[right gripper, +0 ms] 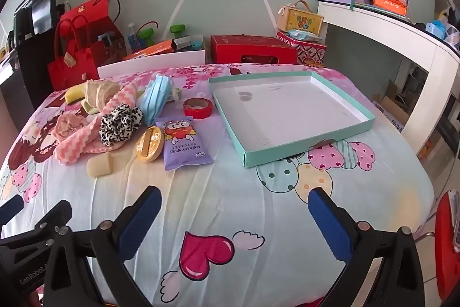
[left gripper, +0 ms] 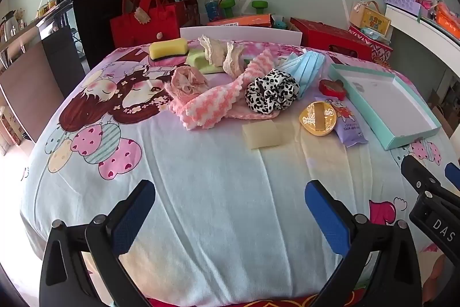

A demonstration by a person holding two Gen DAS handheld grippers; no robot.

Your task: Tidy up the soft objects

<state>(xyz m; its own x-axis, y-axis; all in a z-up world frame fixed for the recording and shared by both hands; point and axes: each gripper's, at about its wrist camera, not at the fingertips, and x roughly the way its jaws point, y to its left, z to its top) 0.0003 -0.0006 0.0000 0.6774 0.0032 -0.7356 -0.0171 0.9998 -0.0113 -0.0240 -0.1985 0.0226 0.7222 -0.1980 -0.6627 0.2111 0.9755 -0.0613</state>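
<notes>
Left gripper (left gripper: pixel 230 209) and right gripper (right gripper: pixel 234 216): both spread wide, holding nothing, hovering over bare cartoon bedsheet (right gripper: pixel 230 192).

Soft pile lies far left on sheet: leopard scrunchie (right gripper: pixel 120 123) touching pink-white knit cloth (left gripper: pixel 212 102), blue face masks (right gripper: pixel 156 99) just beside.

Teal tray (right gripper: pixel 339 134) sits empty, far right.

Likely first step: pick scrunchie. Advice: approach from above, pinch scrunchie only, avoid snagging knit cloth beneath, lift clear before carrying to tray.

Left gripper (left gripper: pixel 230 212): black angular frame, blue textured pads on both fingers (left gripper: pixel 133 216), round silver screws at the joints. Right gripper (right gripper: pixel 234 223): same black frame, blue ridged pads, silver screws. White lettering shows on each black body from the other's camera, "GenRobot" and "DAS".
</notes>
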